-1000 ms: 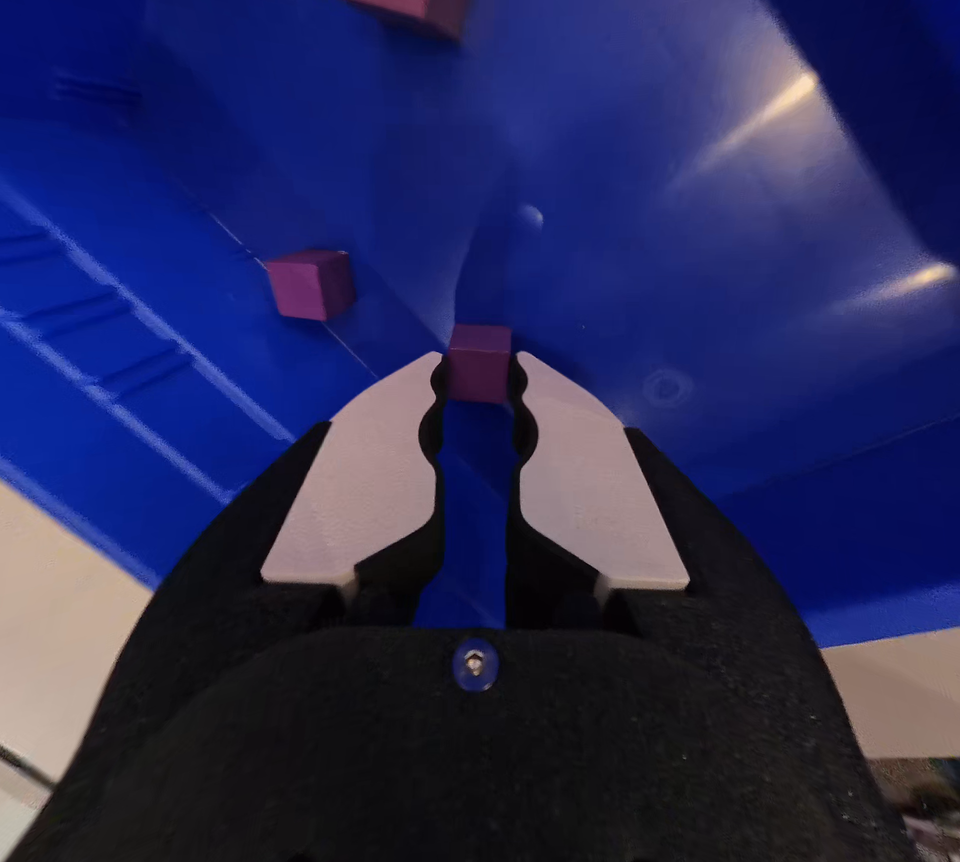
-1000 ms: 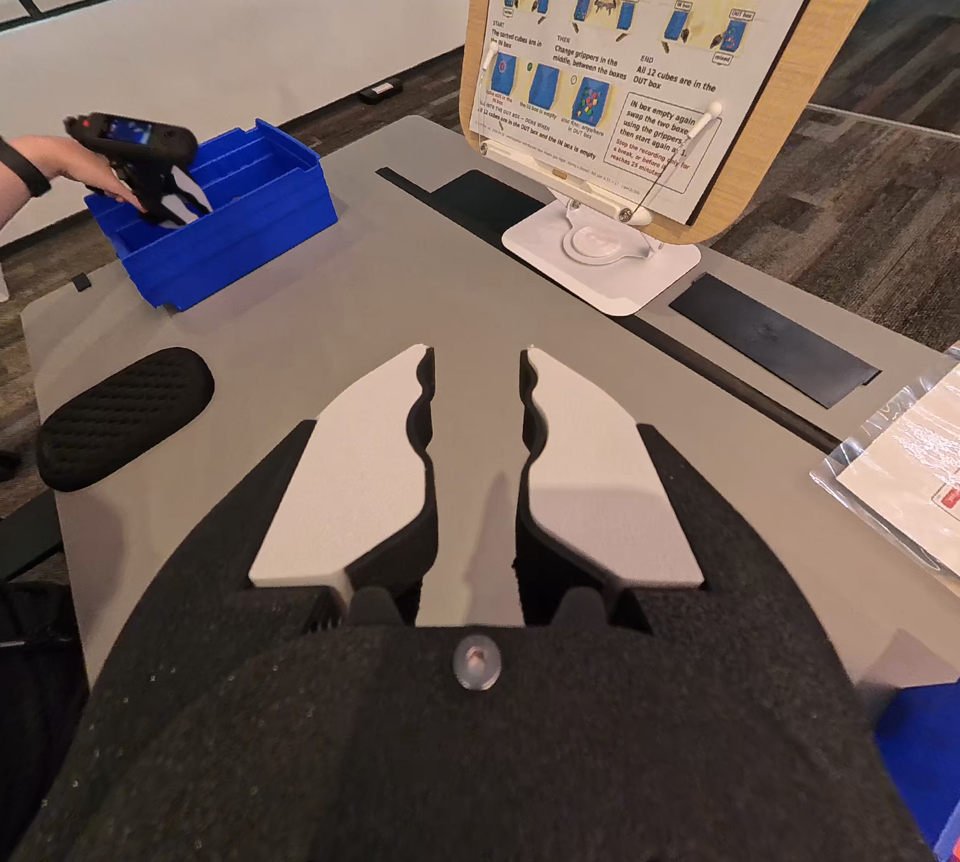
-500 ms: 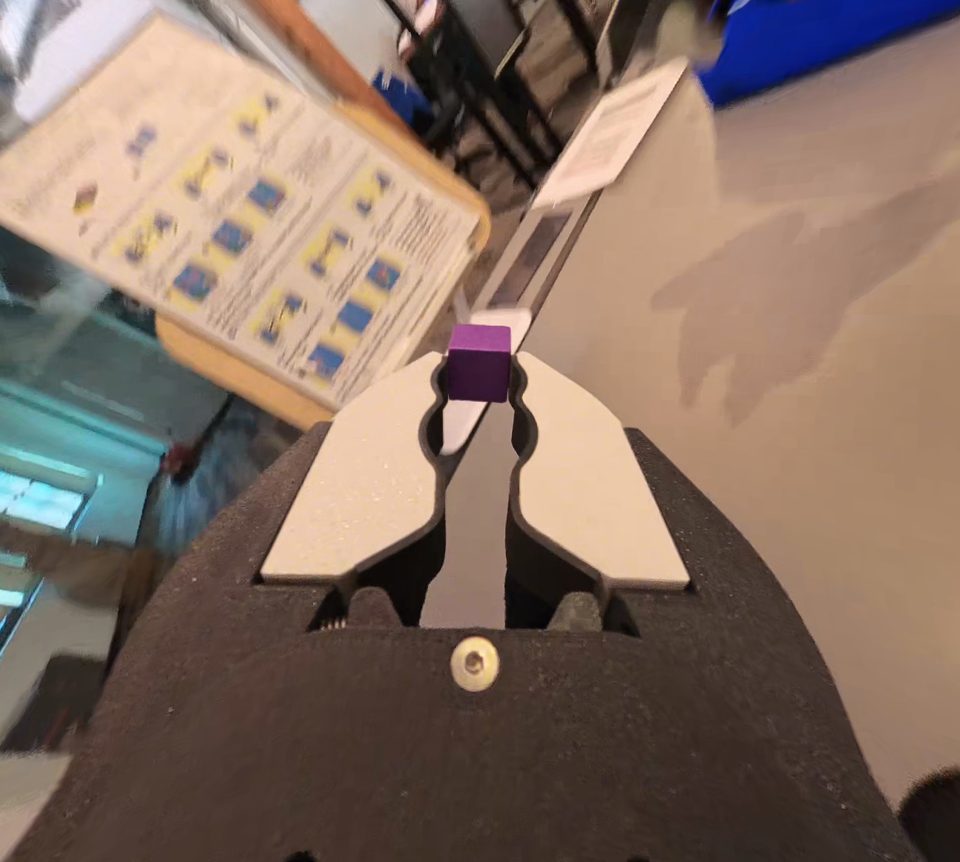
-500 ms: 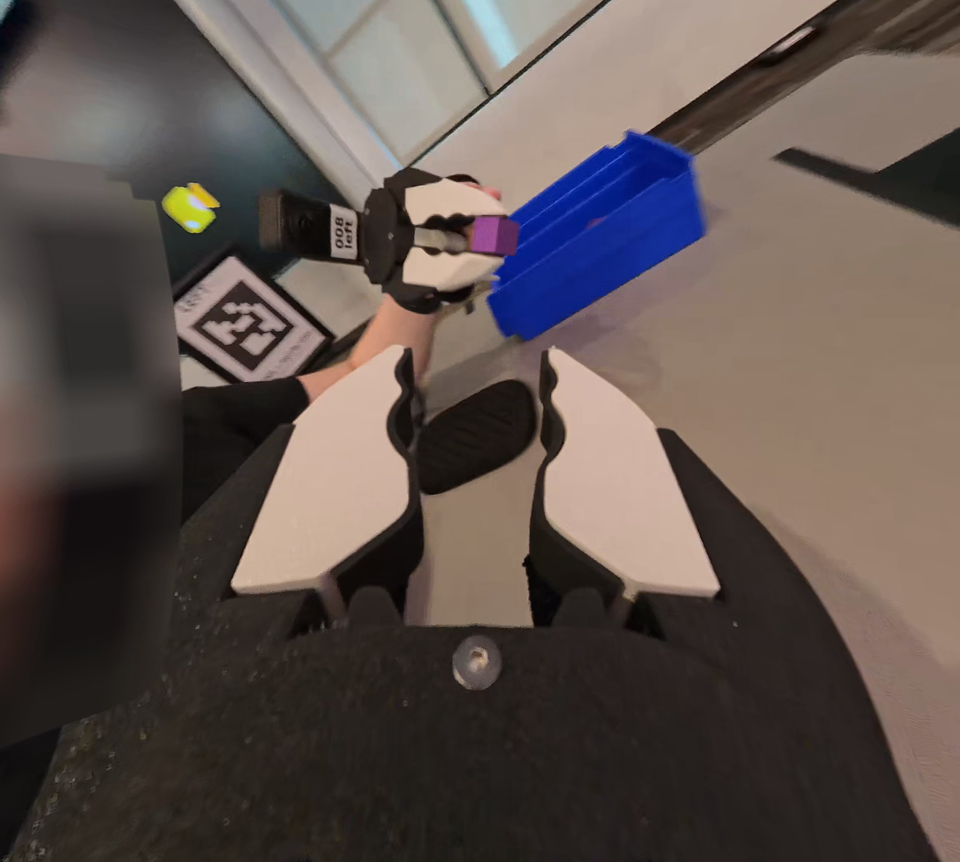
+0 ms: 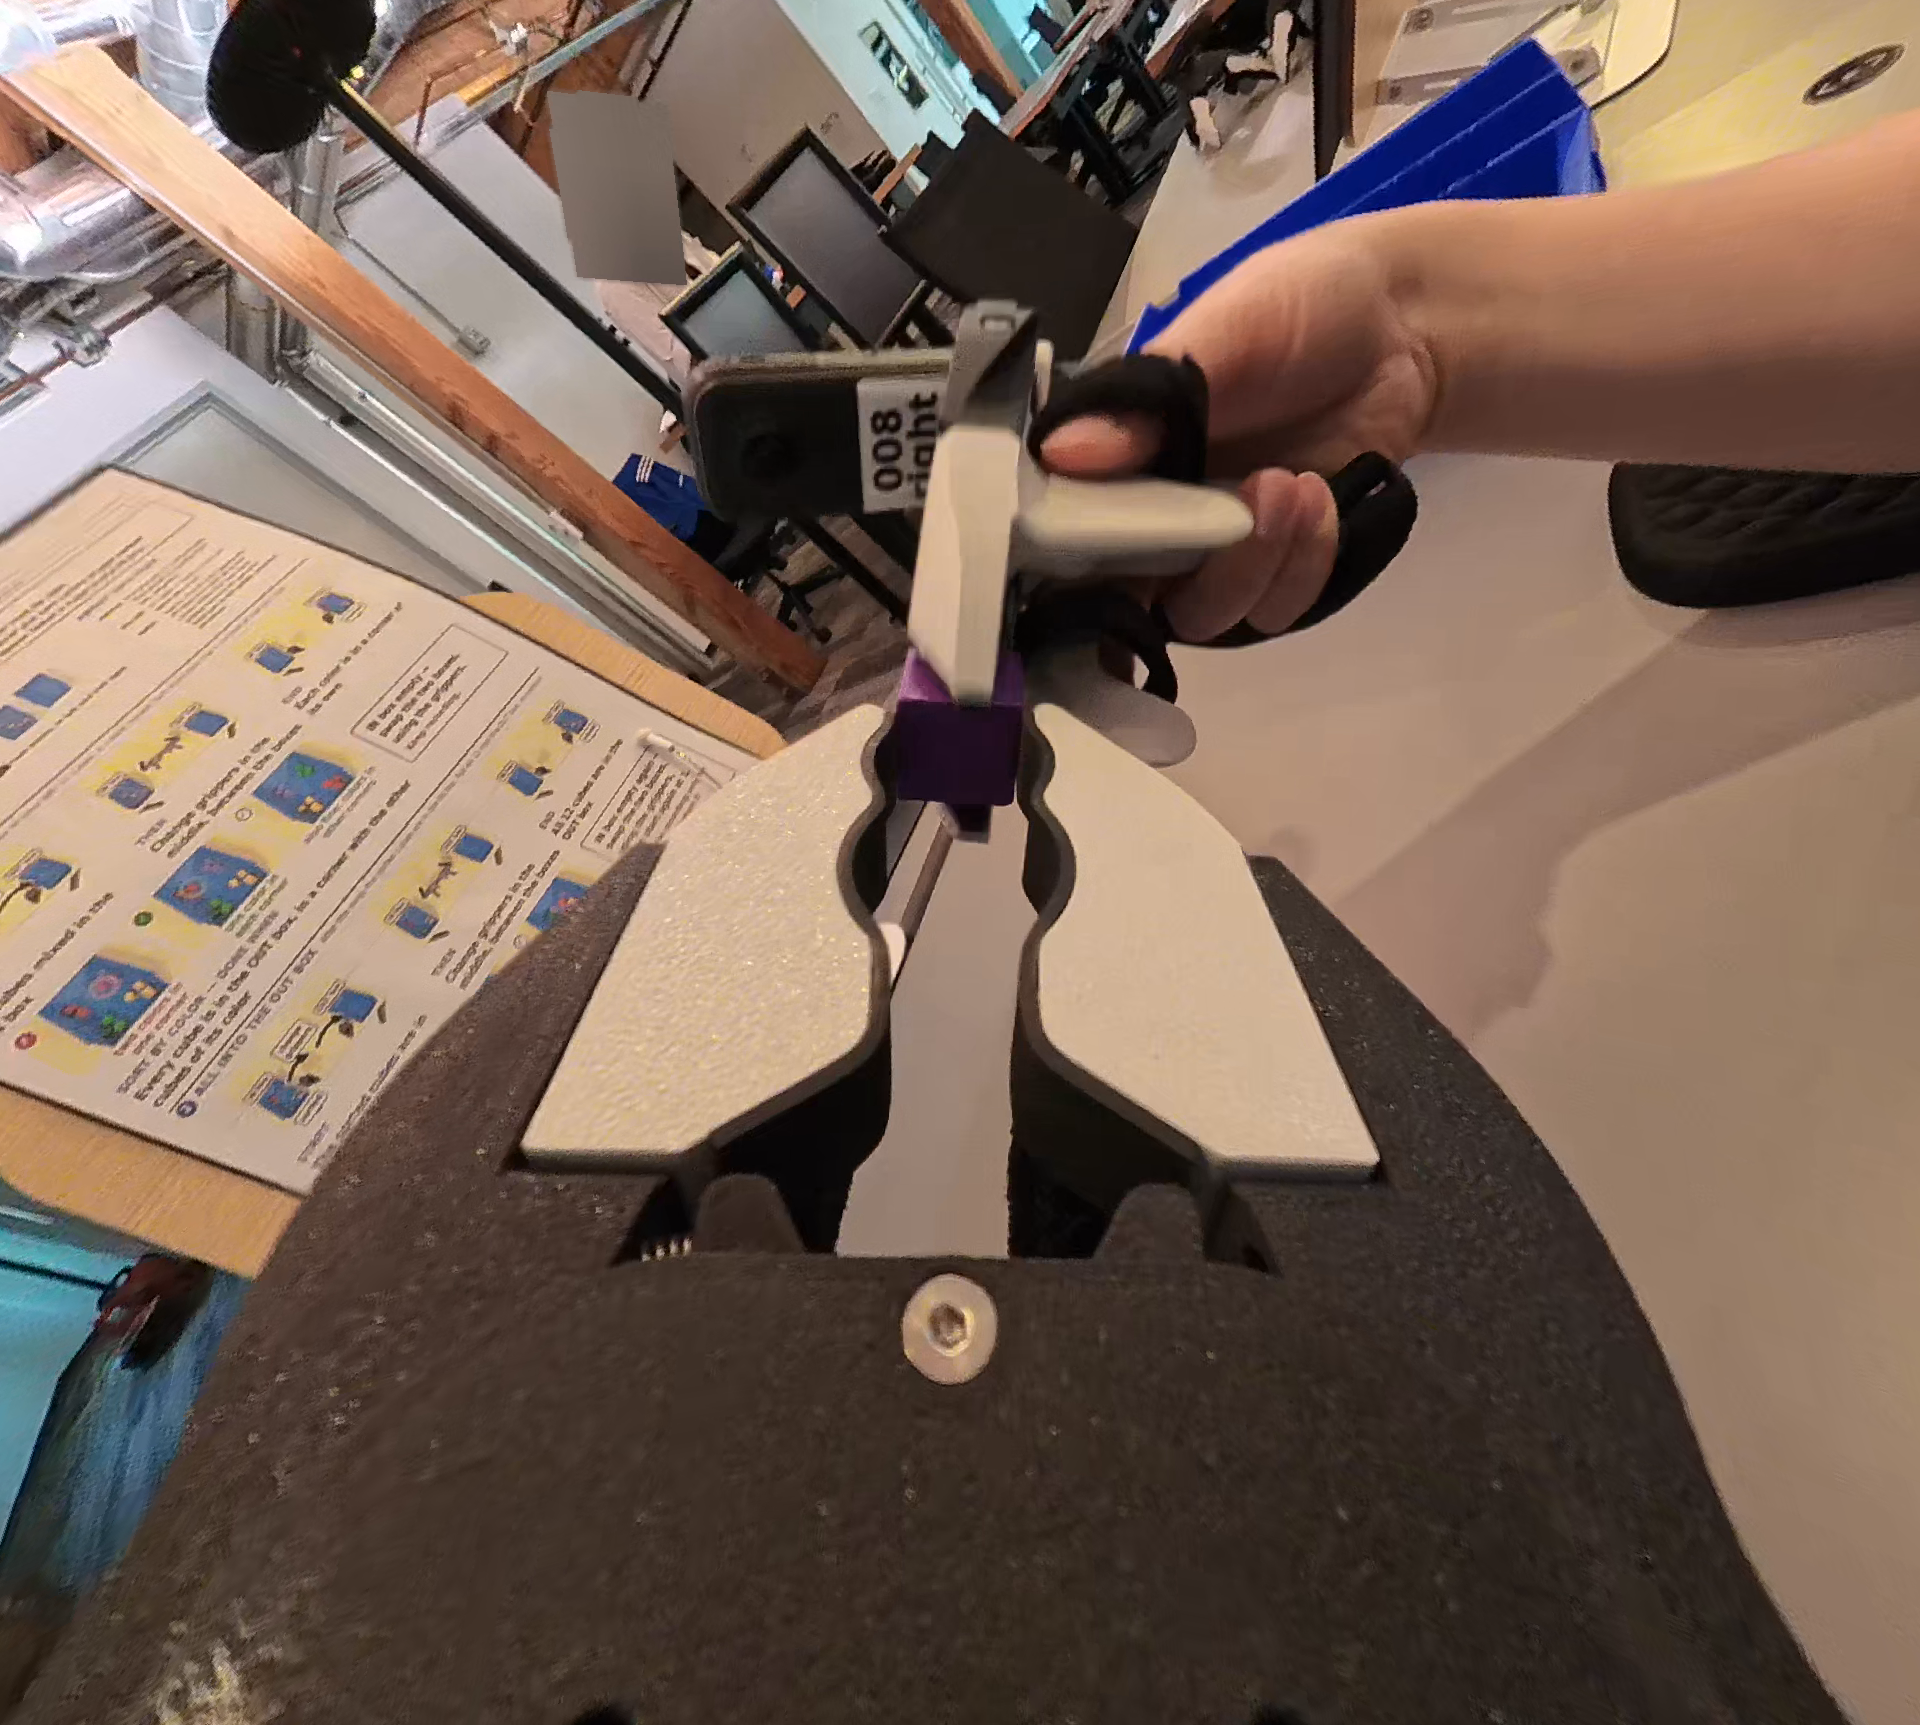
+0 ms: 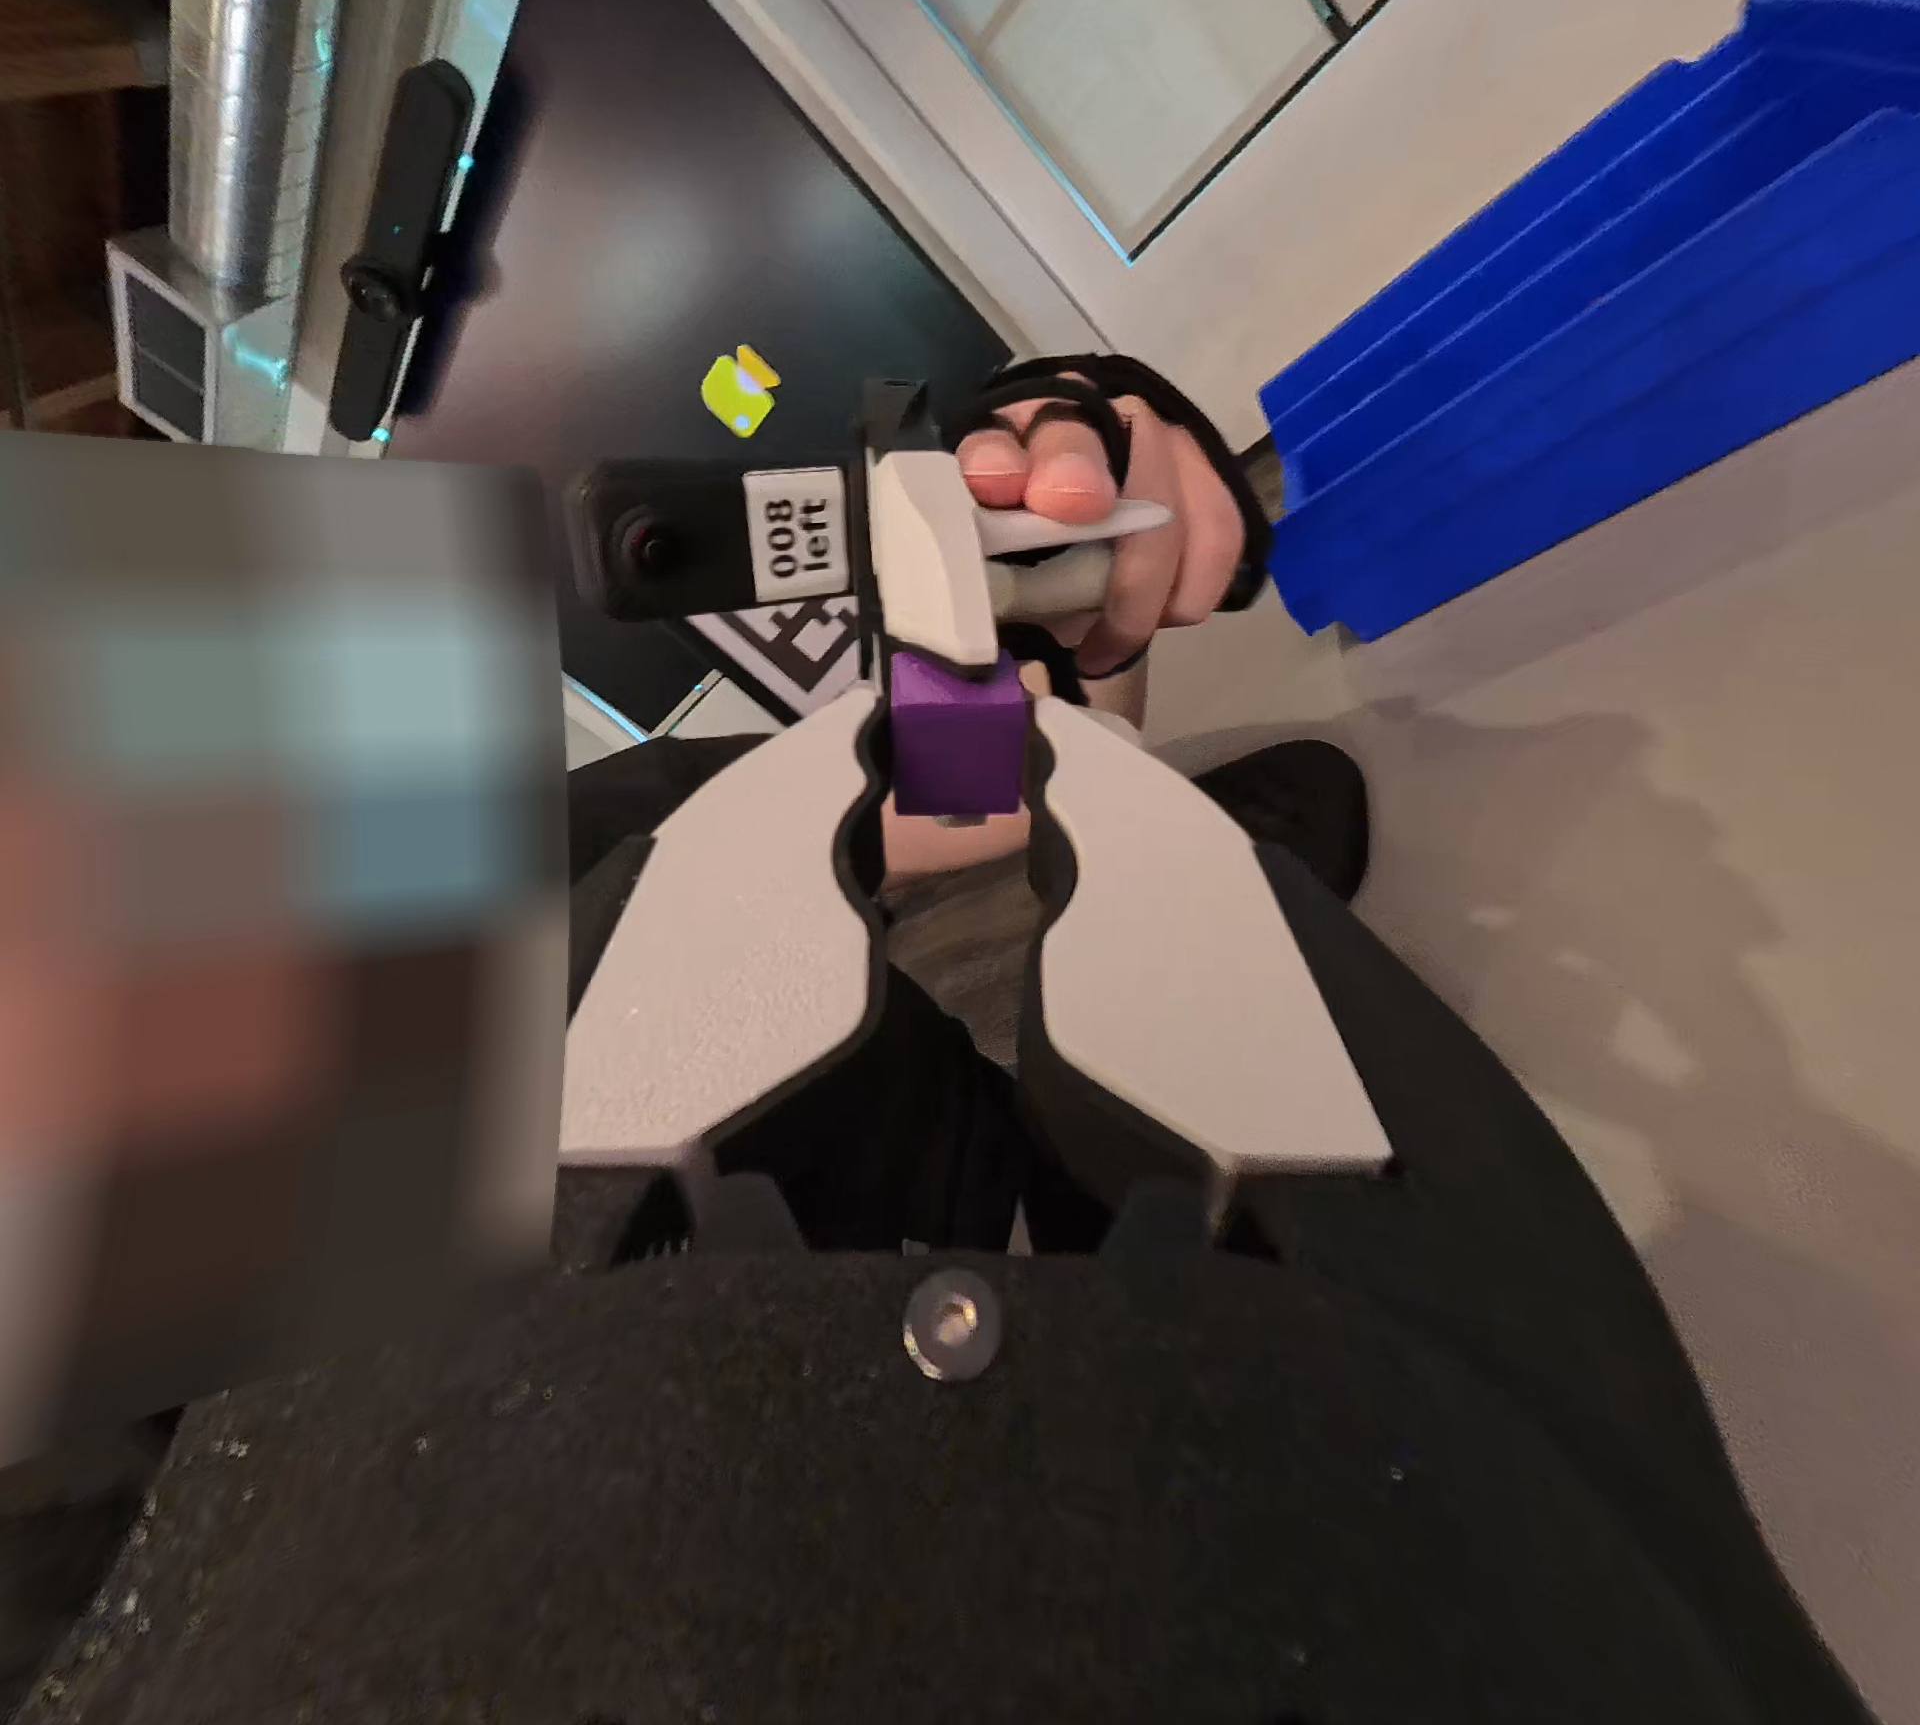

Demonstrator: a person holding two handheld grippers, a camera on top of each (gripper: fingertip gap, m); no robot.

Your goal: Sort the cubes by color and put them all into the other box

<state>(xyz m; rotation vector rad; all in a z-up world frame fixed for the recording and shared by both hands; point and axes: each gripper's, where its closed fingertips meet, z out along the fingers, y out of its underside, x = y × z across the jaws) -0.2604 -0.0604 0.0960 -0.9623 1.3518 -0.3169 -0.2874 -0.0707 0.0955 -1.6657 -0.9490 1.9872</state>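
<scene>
A purple cube (image 5: 951,756) is held in the air between both grippers. My left gripper (image 5: 956,766) is shut on its sides. My right gripper (image 6: 956,756) has closed on the same purple cube (image 6: 951,756) at right angles to the left one. In the left wrist view one of the right gripper's fingers (image 5: 961,553) lies over the top of the cube. In the right wrist view one of the left gripper's fingers (image 6: 930,574) does the same. One blue box (image 5: 1455,148) stands behind the right hand (image 5: 1299,387). The other blue box (image 6: 1610,304) stands behind the left hand.
The grey table (image 5: 1558,844) lies under the grippers. A black oval pad (image 5: 1766,532) rests on it at the right. The instruction board (image 5: 260,844) stands at the left. A person's dark lap (image 6: 935,1104) is below the cube in the right wrist view.
My left gripper lifted the purple cube out of the blue box and carried it to mid-table. My right gripper swung round to meet it and closed from open onto the cube.
</scene>
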